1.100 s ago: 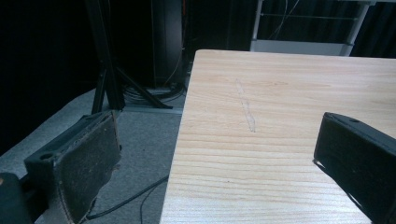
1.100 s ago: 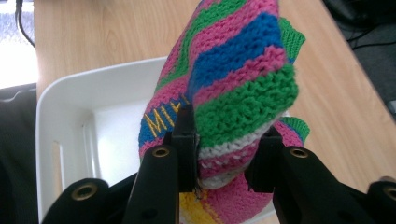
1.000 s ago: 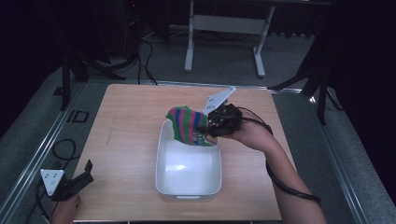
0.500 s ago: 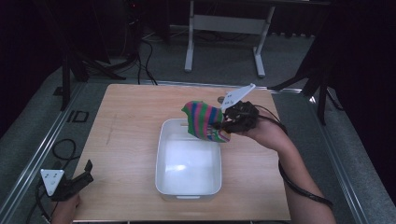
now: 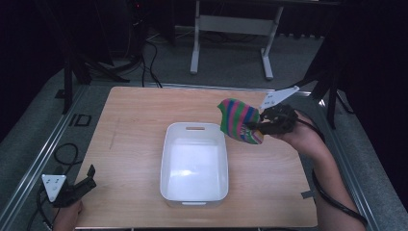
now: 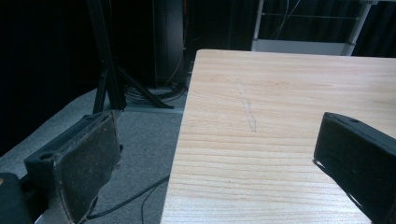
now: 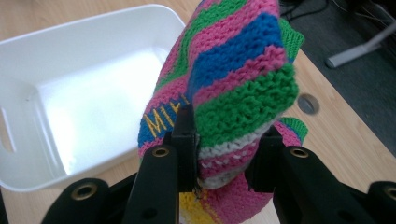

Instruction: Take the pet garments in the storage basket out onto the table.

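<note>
Right gripper (image 5: 257, 126) clenched on striped knit (image 5: 239, 120), carried rightward, now clear of white tub (image 5: 194, 163); likely being removed. Left gripper (image 5: 79, 185) released, idle.

One white tub (image 5: 194, 166), one striped knitted piece (image 5: 239, 120), two grippers.

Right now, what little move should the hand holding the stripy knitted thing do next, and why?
Probably lower it onto the bare table to the right of the white tub. The right gripper is clamped on the striped knitted piece, holding it in the air beside the tub, past its rim. The tub looks empty. The left gripper sits open at the table's near left corner.
</note>
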`<state>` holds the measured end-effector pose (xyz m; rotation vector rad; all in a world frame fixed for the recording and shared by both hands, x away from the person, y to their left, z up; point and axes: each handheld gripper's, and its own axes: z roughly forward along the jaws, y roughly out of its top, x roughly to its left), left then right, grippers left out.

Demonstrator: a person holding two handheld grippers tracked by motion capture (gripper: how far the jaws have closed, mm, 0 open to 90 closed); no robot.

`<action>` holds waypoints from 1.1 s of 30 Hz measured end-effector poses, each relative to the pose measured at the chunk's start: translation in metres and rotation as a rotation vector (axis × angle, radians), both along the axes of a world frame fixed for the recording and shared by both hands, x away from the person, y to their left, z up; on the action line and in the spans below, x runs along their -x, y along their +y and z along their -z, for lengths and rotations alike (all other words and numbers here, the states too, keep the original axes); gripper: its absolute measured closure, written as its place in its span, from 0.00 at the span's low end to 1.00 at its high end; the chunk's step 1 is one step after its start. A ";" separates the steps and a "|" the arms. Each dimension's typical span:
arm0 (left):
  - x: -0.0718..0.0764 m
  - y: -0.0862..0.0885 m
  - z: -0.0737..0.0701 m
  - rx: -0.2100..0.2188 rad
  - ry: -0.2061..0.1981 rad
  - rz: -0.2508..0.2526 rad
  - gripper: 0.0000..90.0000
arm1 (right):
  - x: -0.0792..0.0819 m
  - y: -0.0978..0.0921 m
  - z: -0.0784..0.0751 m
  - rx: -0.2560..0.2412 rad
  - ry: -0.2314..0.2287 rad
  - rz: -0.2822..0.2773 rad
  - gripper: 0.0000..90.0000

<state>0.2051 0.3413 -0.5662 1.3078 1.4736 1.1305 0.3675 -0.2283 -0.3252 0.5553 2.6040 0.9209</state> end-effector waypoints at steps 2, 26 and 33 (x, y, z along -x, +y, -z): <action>0.000 0.000 0.000 0.001 0.000 -0.001 0.01 | 0.000 -0.008 0.002 0.000 0.004 0.017 0.77; 0.000 0.000 0.000 -0.001 0.000 0.001 0.01 | -0.020 -0.056 0.066 -0.064 0.041 0.115 0.76; 0.000 0.000 0.000 -0.001 0.000 0.001 0.01 | -0.030 -0.057 0.111 -0.072 0.101 0.137 0.76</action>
